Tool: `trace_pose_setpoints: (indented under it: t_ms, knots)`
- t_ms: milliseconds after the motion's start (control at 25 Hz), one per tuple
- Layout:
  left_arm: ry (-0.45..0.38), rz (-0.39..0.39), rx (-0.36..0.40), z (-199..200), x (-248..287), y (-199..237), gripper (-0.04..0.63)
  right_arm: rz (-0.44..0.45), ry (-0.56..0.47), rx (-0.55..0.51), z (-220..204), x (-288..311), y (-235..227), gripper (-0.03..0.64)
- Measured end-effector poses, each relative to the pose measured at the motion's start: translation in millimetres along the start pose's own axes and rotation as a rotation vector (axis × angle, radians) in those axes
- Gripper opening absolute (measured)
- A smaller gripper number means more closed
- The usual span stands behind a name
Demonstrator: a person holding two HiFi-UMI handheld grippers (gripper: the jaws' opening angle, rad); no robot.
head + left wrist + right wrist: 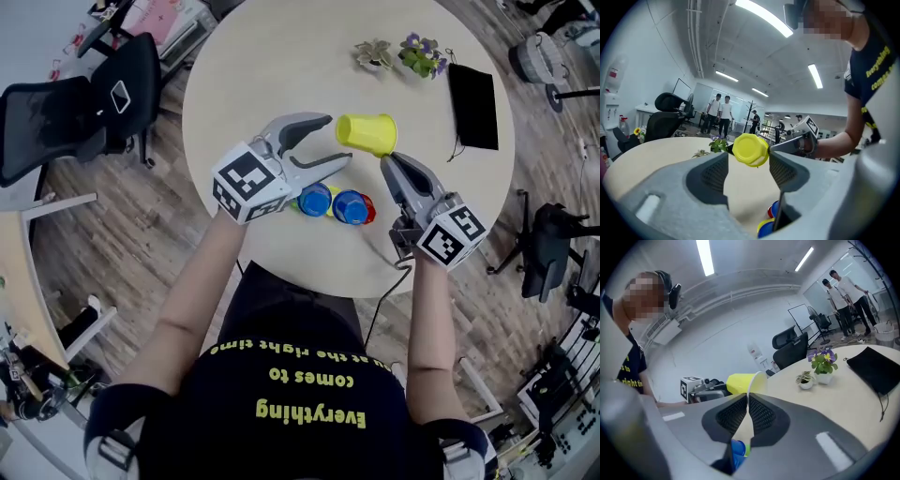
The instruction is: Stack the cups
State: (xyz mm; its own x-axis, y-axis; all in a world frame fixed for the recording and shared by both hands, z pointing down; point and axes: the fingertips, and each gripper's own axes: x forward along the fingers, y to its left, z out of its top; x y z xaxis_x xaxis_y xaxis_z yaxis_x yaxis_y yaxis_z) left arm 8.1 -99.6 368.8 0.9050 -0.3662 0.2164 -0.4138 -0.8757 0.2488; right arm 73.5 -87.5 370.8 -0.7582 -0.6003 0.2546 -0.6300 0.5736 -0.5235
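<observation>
A yellow cup (367,133) hangs on its side above the round table (281,56). My right gripper (387,159) is shut on the cup's rim, which shows as a thin edge between the pads (749,399) in the right gripper view, with the yellow cup (740,382) just beyond. My left gripper (336,141) stands open just left of the cup's base. In the left gripper view the cup's base (750,149) sits past the tips of the left gripper (748,160), touching neither pad. Two blue cups (330,202) and a red cup (368,209) lie on the table below.
A potted purple flower (422,54), a small dried plant (373,54) and a black pouch (473,103) sit at the table's far side. Black office chairs (84,103) stand at the left. A cable (384,300) hangs off the near edge. People stand far off.
</observation>
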Motion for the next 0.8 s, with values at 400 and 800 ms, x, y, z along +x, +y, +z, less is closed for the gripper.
trace_pose_setpoints:
  t_ms: [400,800]
  knots:
    - [-0.081,-0.067,0.043,24.6,-16.1,-53.3,0.272,0.111,-0.032,0.127,-19.9,-27.7,41.8,0.029]
    - [-0.029,0.02,0.103,27.8,-37.3,-70.4,0.232,0.059,0.005,-0.008,-27.6,-45.3,61.9,0.074]
